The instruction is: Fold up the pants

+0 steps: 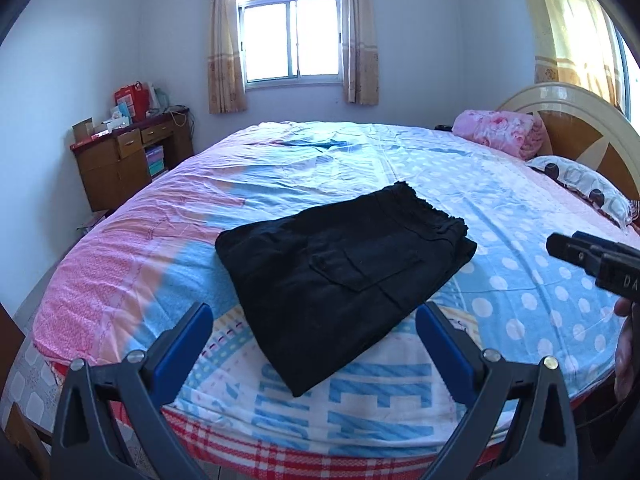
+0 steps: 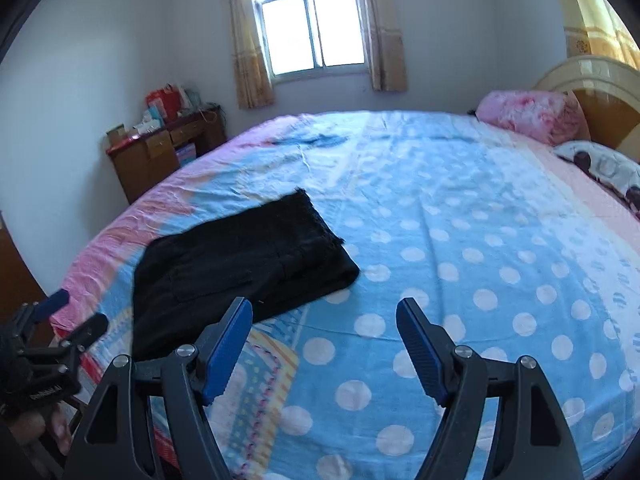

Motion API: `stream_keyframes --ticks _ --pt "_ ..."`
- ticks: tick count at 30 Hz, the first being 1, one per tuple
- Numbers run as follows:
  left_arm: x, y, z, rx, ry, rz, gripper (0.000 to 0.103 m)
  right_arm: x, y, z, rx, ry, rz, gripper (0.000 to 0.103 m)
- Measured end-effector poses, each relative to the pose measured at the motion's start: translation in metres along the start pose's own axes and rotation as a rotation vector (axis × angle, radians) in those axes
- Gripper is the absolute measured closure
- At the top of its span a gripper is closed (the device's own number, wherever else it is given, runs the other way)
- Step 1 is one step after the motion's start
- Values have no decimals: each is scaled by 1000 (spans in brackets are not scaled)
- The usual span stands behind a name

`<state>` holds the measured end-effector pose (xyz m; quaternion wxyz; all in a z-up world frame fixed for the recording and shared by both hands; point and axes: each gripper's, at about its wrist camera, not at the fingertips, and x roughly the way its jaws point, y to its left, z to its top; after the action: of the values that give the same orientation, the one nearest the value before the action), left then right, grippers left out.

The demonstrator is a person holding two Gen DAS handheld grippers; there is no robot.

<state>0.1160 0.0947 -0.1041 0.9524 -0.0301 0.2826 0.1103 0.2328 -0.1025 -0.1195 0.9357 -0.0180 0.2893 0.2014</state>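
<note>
Nearest, left gripper (image 1: 314, 344) wide open, blue pads (image 1: 182, 344) far apart, nothing between them, held above the near edge of the bed (image 1: 520, 200). Right gripper (image 2: 324, 344) also open, blue fingers (image 2: 226, 354) spread, gripping nothing, over the dotted blue part of the bedsheet (image 2: 460, 240). Just ahead of the left gripper, between the lines of its two fingers, the black pants (image 1: 340, 276), folded into a flat compact rectangle, lying on the sheet, a back pocket facing up and the frayed hem at the far end. From the right gripper, the same pants (image 2: 240, 264) ahead and to the left, near its left finger, not touching it. Each gripper apart from the pants. To the right of the left gripper, the tips of the other one in view, close together from this angle. Farther ahead and to the right, a rolled pink blanket (image 1: 504, 130) and a dotted pillow (image 1: 584, 188) against the headboard (image 1: 580, 120). Farther ahead and to the left, a wooden desk (image 1: 128, 152) with boxes and a red bag on top, beside the wall. Farthest, straight ahead, a bright window (image 1: 294, 40) with beige curtains (image 1: 226, 40) on both sides.
</note>
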Motion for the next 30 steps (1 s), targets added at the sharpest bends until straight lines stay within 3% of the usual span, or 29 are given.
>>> stream_keyframes --ticks 7,30 --pt "-14 -6 4 18 -33 -9 0 -13 17 -4 -46 4 10 27" --pt "-24 -16 4 30 -51 -16 0 -29 23 3 -74 -35 -12 27"
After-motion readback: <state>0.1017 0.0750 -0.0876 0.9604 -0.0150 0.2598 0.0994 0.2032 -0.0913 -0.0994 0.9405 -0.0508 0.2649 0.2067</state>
